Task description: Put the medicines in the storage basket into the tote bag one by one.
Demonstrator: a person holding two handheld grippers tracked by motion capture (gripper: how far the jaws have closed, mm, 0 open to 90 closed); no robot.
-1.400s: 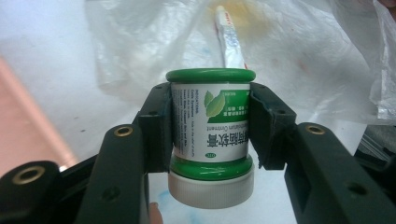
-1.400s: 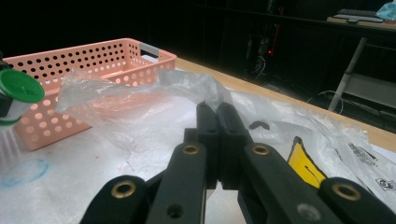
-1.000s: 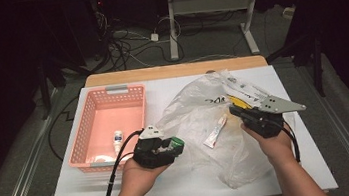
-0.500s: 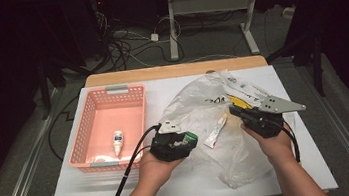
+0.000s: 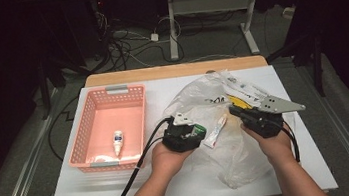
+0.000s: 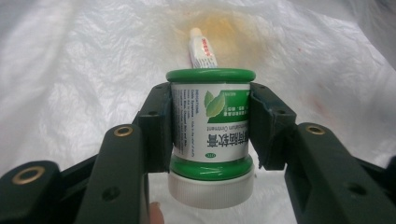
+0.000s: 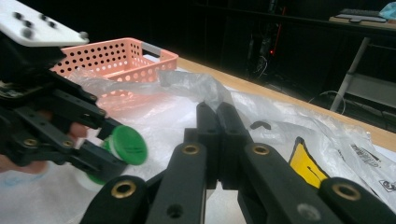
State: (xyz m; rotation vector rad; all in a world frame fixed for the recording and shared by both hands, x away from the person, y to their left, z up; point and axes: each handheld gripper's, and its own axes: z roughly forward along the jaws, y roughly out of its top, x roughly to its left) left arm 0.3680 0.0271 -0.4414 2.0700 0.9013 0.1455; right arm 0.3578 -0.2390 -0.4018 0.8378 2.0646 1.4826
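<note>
The jar [image 6: 211, 135] is small and round, with a green rim at each end, a white screw cap and a white label printed in green with a leaf mark and rows of small script. It sits crosswise between the two black jaws of the left claw [image 6: 211, 126], whose pads press on its label from both sides; the claw is clenched on the jar. In the high view the jar [image 5: 197, 130] shows as a green spot at the tip of the left claw [image 5: 193, 133], held above the near edge of the bag [image 5: 229, 151], right of the basket [image 5: 128, 103].

Just beyond the jar a small white tube [image 6: 201, 49] with red print lies on the bag. The bag is thin, clear and crumpled, spread over the right half of the bench [image 5: 73, 191], with a yellow and black print under its far corner.

The right claw [image 7: 218, 126] has its jaws pressed together, nothing visible between them, and rests over the bag's right side [image 5: 237, 113].

The basket is pink, perforated, with grey handles, and holds a little white bottle [image 5: 117, 141].

The bench has a white top with a wooden strip along the far edge. Around it the room is dark, with cables on a grey floor and the legs of a white frame.
</note>
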